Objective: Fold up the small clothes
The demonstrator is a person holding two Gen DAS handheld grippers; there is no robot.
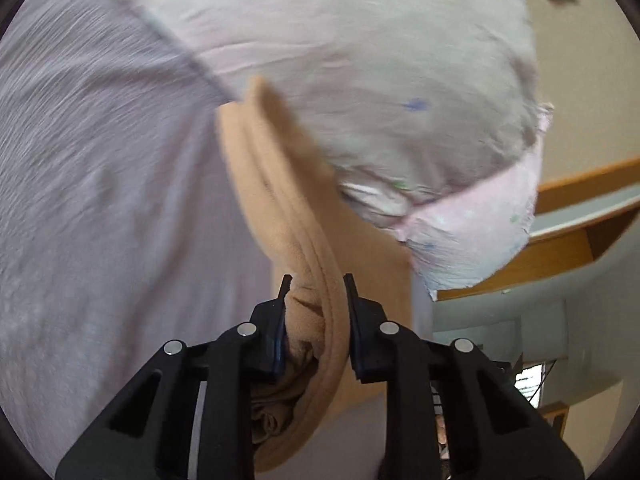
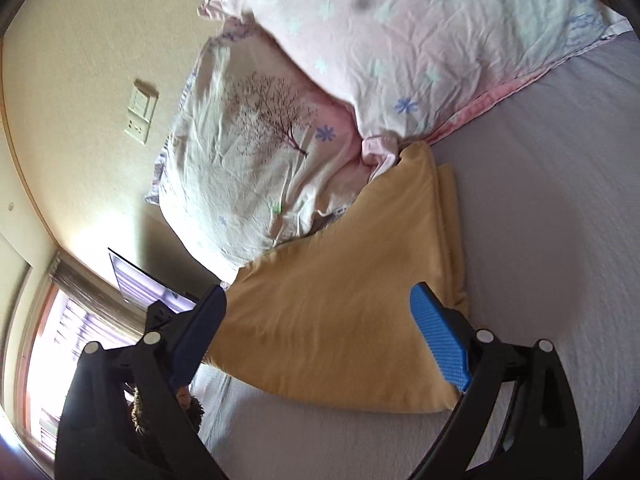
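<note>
A tan fleece garment lies on the grey bed sheet. My left gripper is shut on a bunched hem of it, and the cloth runs away from the jaws toward the pillows. The left view is motion-blurred. In the right wrist view the same tan garment lies folded and flat on the sheet. My right gripper is open and empty just above it, with its blue pads wide apart over the near edge.
Two pale floral pillows lie against the beige wall beyond the garment, one touching its far corner. A wall socket plate and a window sit at left. Wooden furniture shows at right in the left view.
</note>
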